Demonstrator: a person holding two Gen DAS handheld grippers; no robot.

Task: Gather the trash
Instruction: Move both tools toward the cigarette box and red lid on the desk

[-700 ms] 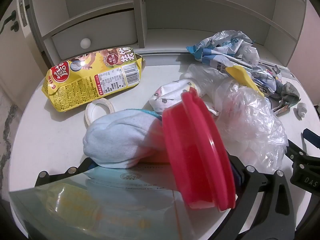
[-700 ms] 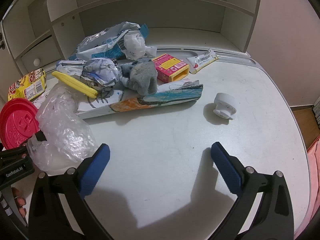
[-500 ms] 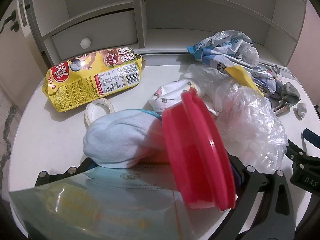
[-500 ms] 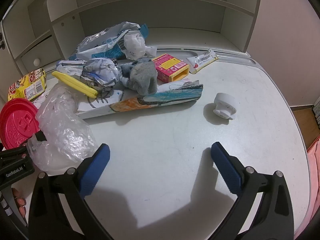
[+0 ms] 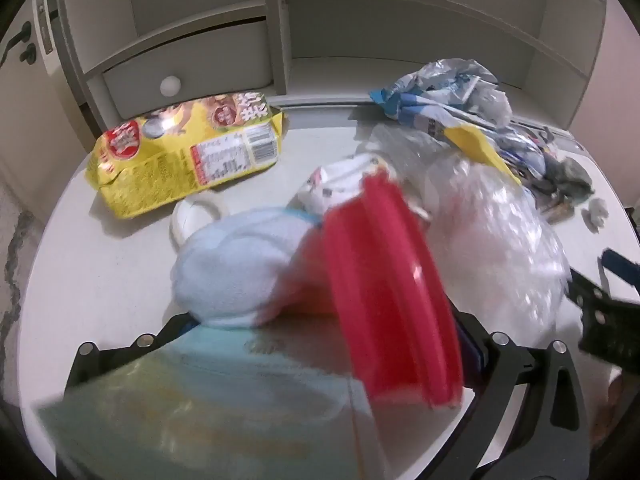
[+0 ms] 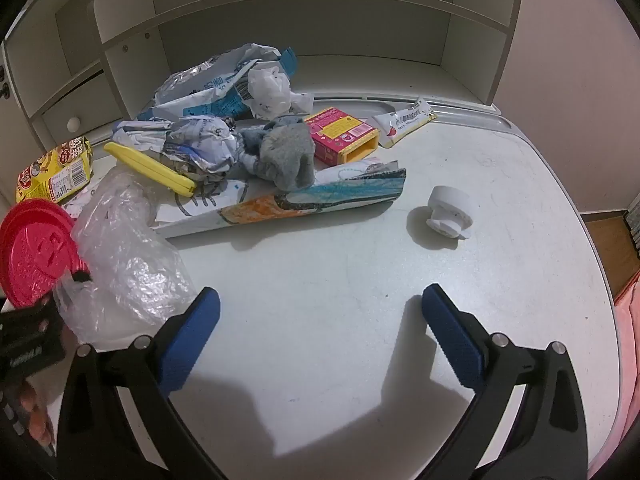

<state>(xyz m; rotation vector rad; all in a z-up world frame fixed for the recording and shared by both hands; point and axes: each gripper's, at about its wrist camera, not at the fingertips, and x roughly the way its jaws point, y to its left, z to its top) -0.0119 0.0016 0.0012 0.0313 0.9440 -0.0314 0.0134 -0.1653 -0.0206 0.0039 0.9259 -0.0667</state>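
Observation:
My left gripper [image 5: 320, 344] is shut on a bundle of trash: a red plastic lid [image 5: 392, 292], a light blue sock [image 5: 236, 268] and a pale printed sheet [image 5: 208, 400]. The lid also shows in the right wrist view [image 6: 34, 256]. A clear plastic bag [image 6: 124, 256] lies beside the lid. My right gripper [image 6: 320, 320] is open and empty above bare desk. Ahead of it lies a pile: a crayon drawing sheet [image 6: 304, 200], a grey sock [image 6: 286, 156], a yellow strip [image 6: 150, 168], crumpled wrappers [image 6: 208, 92], a pink-yellow box [image 6: 342, 134].
A white plastic cap [image 6: 448, 212] lies right of the pile. A sachet [image 6: 404, 120] sits at the back. A yellow snack bag [image 5: 188, 152] and a tape roll [image 5: 188, 216] lie on the left. Shelves [image 5: 280, 32] and a drawer back the white desk [image 6: 360, 280].
My left gripper has shifted slightly with its bundle; that view is now motion-blurred. The right gripper has not moved.

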